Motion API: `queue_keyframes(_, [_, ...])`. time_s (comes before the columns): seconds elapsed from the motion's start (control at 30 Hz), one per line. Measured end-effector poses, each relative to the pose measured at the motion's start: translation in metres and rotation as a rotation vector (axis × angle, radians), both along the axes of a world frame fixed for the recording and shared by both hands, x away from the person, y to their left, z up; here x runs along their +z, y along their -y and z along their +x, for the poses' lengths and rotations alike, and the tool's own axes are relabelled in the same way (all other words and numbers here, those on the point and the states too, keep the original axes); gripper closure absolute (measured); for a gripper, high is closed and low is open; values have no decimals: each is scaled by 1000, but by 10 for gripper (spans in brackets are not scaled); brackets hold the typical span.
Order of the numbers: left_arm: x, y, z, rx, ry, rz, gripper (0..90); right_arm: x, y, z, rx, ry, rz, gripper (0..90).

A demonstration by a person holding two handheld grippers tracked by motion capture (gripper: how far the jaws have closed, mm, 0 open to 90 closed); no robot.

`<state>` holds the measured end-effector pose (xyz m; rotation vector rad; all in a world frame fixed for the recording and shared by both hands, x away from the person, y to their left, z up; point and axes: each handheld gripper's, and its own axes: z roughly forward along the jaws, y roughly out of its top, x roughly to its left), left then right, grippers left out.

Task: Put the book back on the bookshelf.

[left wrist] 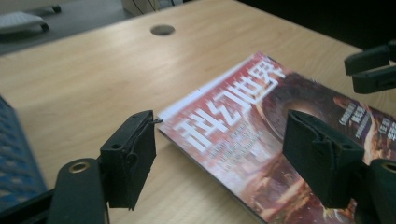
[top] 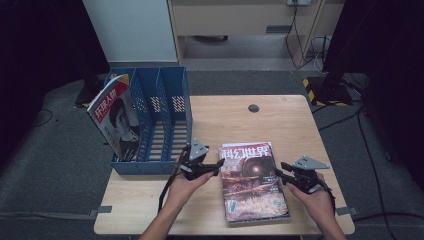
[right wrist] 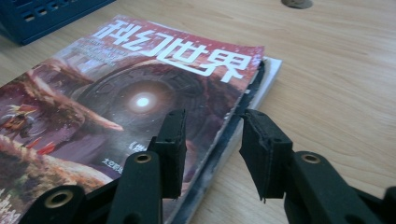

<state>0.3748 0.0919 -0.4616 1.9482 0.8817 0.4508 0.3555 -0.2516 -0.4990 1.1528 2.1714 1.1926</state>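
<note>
We take the blue file holder (top: 150, 167) as our landmark. It stands at the far left of the surface (top: 300, 120) and has three slots. The slot farthest from the claws holds one magazine with a face on its cover (top: 117, 120), leaning on end. The other two slots look bare.

The magazine (top: 252, 180) we are working on lies flat, just to the right of the holder and a little nearer to us. It is face up, on top of at least one more. Its long axis runs from our edge toward the far edge, in line with the holder's slots, with the title at the far end.

The left claw (top: 220, 167) sits between the holder and the magazine, at the magazine's left edge. It points across the magazine with its jaws wide, and nothing is between them (left wrist: 219, 154).

The right claw (top: 277, 170) is on the side away from the holder. It is drawn narrow around the magazine's right edge, with one jaw over the cover and the other outside it (right wrist: 212, 149). It looks to us to be pinching that edge.

We judge the right hand has the hold, so the lift starts there. The magazine then has to travel left, past the left claw, and turn onto its edge to drop into a free slot.
</note>
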Motion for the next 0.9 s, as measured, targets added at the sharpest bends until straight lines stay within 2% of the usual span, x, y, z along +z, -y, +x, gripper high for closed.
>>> queue_keyframes(0.07, [-7,8,-2,-14,-18,3,233,-2,-3,1,13,-17,7,546])
queue_keyframes(0.2, [-14,17,-4,-17,-21,16,229,-5,-6,2,25,-31,16,472])
queue_keyframes(0.23, [-19,21,-5,-12,4,79,222,-7,-8,2,35,-40,20,431])
queue_keyframes(0.27, [-21,22,-6,-10,3,87,219,-7,-10,3,37,-44,20,400])
queue_keyframes(0.3, [-21,22,-6,-10,3,87,217,-8,-11,3,38,-40,27,375])
queue_keyframes(0.33, [-28,22,-5,-17,-72,18,215,-8,-11,3,44,-41,35,360])
queue_keyframes(0.37, [-32,24,-5,-18,-95,14,209,-8,-12,3,47,-49,42,343])
queue_keyframes(0.43, [-37,26,-5,-16,-96,46,196,-10,-14,4,51,-60,39,316])
queue_keyframes(0.53, [-41,25,-3,-8,-117,27,190,-12,-16,5,54,-65,47,291])
queue_keyframes(0.77, [-52,28,-2,-6,-146,50,176,-15,-19,7,72,-83,47,257])
queue_keyframes(0.9, [-55,28,-1,1,-157,35,145,-17,-22,7,78,-83,33,236])
